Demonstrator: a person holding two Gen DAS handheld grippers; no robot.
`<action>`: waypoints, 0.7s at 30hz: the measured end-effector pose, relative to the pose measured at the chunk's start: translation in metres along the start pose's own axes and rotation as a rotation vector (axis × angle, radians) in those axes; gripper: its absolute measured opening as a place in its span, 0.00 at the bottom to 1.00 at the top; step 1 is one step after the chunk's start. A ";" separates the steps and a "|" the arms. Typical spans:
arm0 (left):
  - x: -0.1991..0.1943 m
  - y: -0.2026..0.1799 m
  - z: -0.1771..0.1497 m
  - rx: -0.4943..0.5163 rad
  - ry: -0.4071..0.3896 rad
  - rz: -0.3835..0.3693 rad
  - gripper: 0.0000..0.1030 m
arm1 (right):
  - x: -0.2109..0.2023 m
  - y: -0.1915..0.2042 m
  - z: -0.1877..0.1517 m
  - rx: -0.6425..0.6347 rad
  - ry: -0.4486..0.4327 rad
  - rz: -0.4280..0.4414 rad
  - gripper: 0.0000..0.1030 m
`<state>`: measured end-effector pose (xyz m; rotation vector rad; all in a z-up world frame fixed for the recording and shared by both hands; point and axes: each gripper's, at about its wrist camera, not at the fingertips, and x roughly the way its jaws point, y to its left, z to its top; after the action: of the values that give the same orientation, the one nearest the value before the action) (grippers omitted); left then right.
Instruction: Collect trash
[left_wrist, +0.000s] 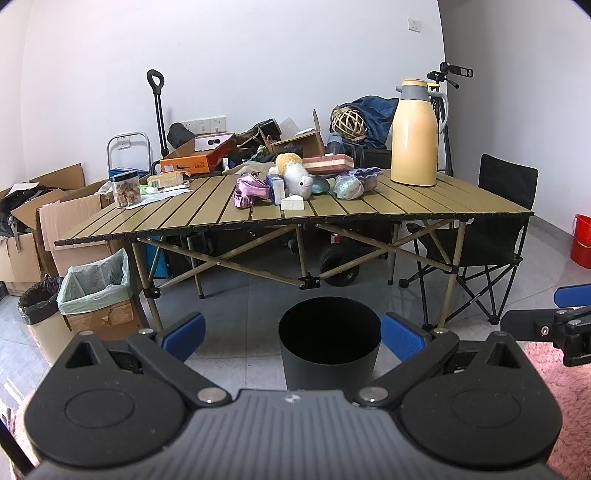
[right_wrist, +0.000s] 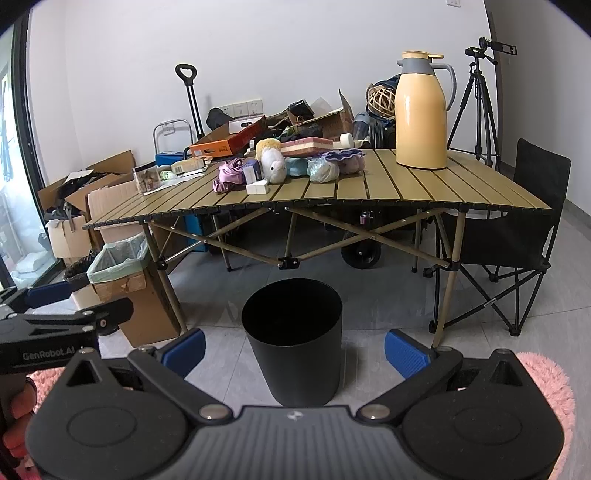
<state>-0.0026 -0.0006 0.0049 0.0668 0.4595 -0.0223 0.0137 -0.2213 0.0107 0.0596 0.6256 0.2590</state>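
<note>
A black round trash bin (left_wrist: 328, 343) stands on the grey floor in front of the table; it also shows in the right wrist view (right_wrist: 293, 339). My left gripper (left_wrist: 291, 338) is open and empty, above and short of the bin. My right gripper (right_wrist: 293, 349) is open and empty, also short of the bin. On the slatted table (left_wrist: 406, 203) lie a crumpled purple bag (left_wrist: 249, 190), a small white box (left_wrist: 292, 203), a blue-white carton (left_wrist: 276, 188), a plush toy (left_wrist: 295, 177) and crumpled pale wrappers (left_wrist: 347, 186). The same pile shows in the right wrist view (right_wrist: 258, 173).
A tall yellow thermos (left_wrist: 413, 133) stands on the table's right. A clear jar (left_wrist: 125, 188) and papers are on the left. A lined cardboard box (left_wrist: 98, 291) and a black-bagged bin (left_wrist: 38, 310) stand left of the table. A folding chair (left_wrist: 495, 236) is on the right.
</note>
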 end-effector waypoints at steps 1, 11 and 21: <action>0.000 0.001 0.000 0.000 0.000 0.000 1.00 | 0.000 0.000 0.000 0.000 0.000 0.000 1.00; 0.000 0.001 0.000 0.000 -0.006 0.004 1.00 | -0.001 0.003 0.002 -0.001 -0.004 0.000 1.00; -0.002 0.000 0.000 0.001 -0.012 0.003 1.00 | -0.001 0.003 0.002 0.000 -0.006 0.000 1.00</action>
<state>-0.0041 -0.0008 0.0059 0.0681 0.4475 -0.0199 0.0136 -0.2182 0.0133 0.0600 0.6200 0.2590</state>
